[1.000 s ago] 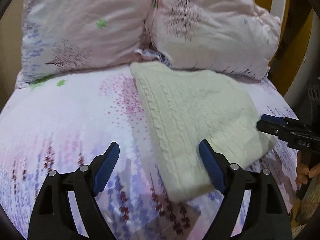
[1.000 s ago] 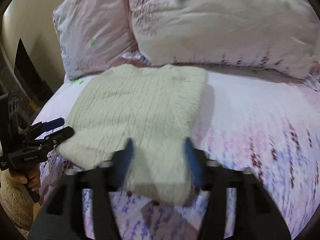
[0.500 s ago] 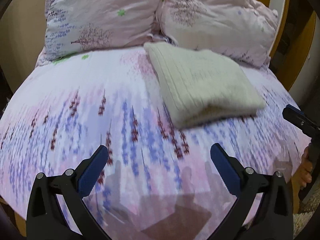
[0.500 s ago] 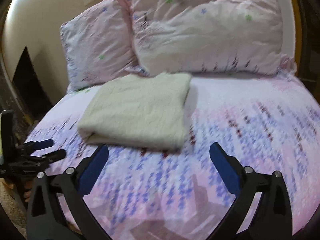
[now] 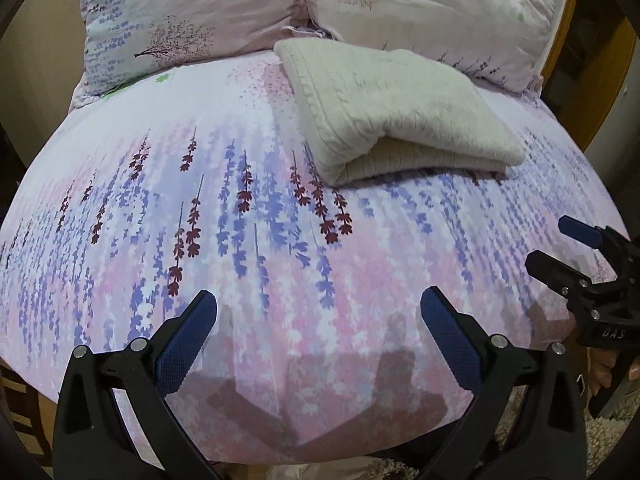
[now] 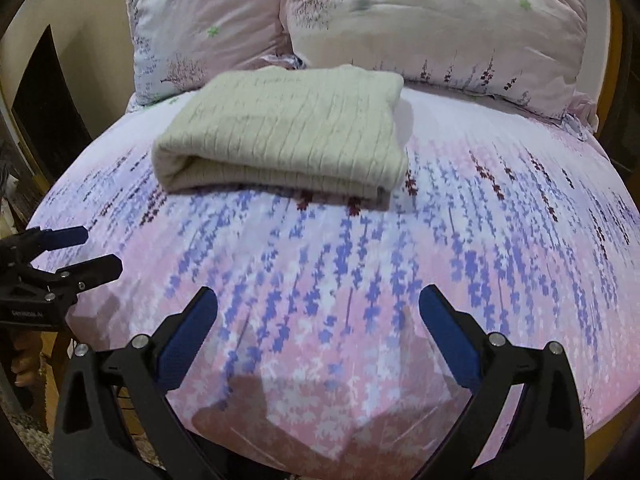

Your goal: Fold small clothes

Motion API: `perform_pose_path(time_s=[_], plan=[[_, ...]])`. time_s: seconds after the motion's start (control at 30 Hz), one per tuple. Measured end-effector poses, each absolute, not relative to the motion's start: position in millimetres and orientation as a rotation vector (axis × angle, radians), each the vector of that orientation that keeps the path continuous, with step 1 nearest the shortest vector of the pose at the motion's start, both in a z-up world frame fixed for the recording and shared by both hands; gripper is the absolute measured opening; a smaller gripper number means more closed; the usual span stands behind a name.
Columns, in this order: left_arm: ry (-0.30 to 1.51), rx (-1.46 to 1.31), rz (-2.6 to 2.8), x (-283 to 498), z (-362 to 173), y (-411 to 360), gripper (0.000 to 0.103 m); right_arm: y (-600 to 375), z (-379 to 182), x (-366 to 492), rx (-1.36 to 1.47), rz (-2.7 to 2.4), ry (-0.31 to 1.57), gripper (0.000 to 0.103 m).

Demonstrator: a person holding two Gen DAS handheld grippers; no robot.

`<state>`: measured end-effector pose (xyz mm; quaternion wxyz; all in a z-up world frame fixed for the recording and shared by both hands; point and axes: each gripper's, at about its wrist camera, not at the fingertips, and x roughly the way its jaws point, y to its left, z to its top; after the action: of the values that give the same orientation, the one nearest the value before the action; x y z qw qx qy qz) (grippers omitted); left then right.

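**One folded knit, two wide grippers**

One bed (image 5: 280, 260) fills both views, its floral sheet spreading out and its near edge cut off below. Two pillows (image 6: 436, 28) lean at the head, tops cropped. One cream knit sweater (image 6: 288, 132) lies folded flat near the pillows, well apart from both tools; its inner layers are hidden in the fold. Left hand-held gripper (image 5: 320, 316) hovers wide, holding nothing. Right hand-held gripper (image 6: 318, 312) likewise spread wide, nothing between its pads. The hands gripping them are barely visible at the frame edges.
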<state>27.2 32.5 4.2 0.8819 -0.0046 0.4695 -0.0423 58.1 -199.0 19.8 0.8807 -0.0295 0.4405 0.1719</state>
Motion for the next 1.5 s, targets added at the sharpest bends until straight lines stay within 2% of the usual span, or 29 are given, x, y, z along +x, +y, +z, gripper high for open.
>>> perform_pose_path(time_s=[0.37,1.5], plan=[[1.054,0.034,-0.062,33,-8,29,0.102,-202,9,61,-0.09,0.334,0.996,0.101],[1.038,0.054,-0.046,31,-9,28,0.102,-198,5,60,-0.157,0.315,1.012,0.101]])
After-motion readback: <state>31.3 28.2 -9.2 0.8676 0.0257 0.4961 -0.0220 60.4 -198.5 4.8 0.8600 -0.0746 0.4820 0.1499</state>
